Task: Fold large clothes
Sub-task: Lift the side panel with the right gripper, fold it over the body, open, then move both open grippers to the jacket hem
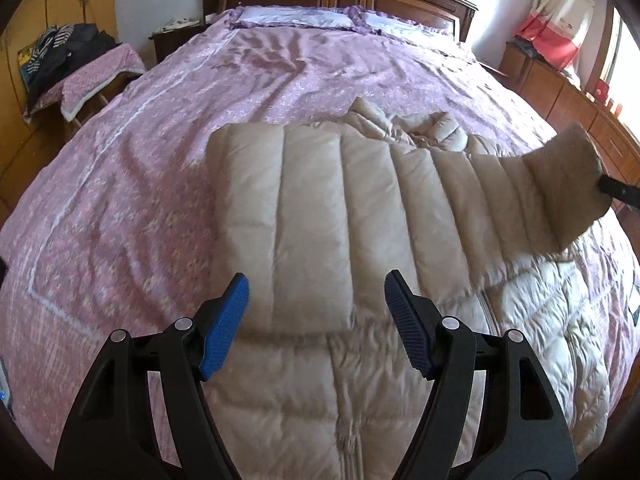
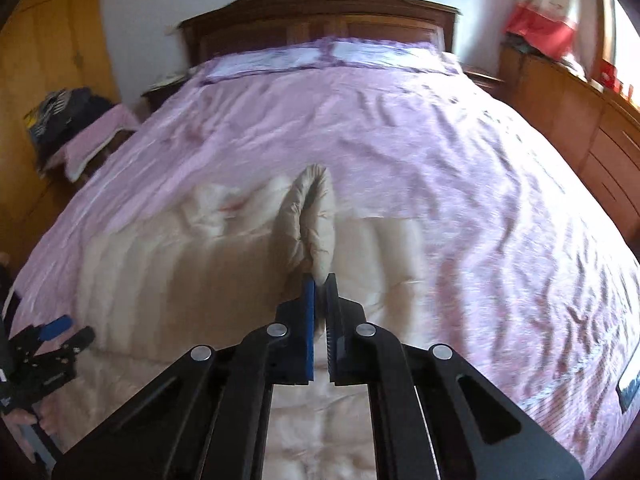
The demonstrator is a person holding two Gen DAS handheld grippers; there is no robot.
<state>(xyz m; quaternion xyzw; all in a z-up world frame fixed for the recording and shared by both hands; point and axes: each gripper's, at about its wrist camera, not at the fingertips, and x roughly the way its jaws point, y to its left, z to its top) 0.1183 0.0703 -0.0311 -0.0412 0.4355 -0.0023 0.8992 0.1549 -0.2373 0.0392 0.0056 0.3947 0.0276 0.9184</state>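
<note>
A: We start at the left. The left gripper (image 1: 316, 300) hangs over the beige down jacket (image 1: 304, 216) with its 2 blue pads (image 1: 224, 320) wide apart, holding nothing.

B: Confirmed. Where does the garment lie?

A: The down jacket is spread on the pink bedspread (image 1: 132, 184), on the near half of the bed and well apart from the pillows (image 1: 296, 18). 1 sleeve (image 1: 280, 220) already lies folded across the body, directly ahead of the left pads.

B: Moving right, we see the other sleeve (image 1: 560, 188) lifted off the jacket. The right gripper (image 2: 320, 280) is clamped on its cuff (image 2: 316, 220); the right wrist view shows both pads pressed together with the fabric pinched between them.

A: Then, in our judgement, the step in hand is folding sleeve 2 over the body.

B: Procedure, as we judge it:
1. Keep the right clamp closed until the cuff rests on the jacket.
2. Carry the cuff leftward and low, so that the padded sleeve does not drag the body out of line.
3. Lay it parallel to sleeve 1, inside the side edges.
4. Use the open left gripper to press the shoulder crease flat, if needed.

A: Caution: the fabric looks slippery and puffy, so the fold may spring back.
</note>
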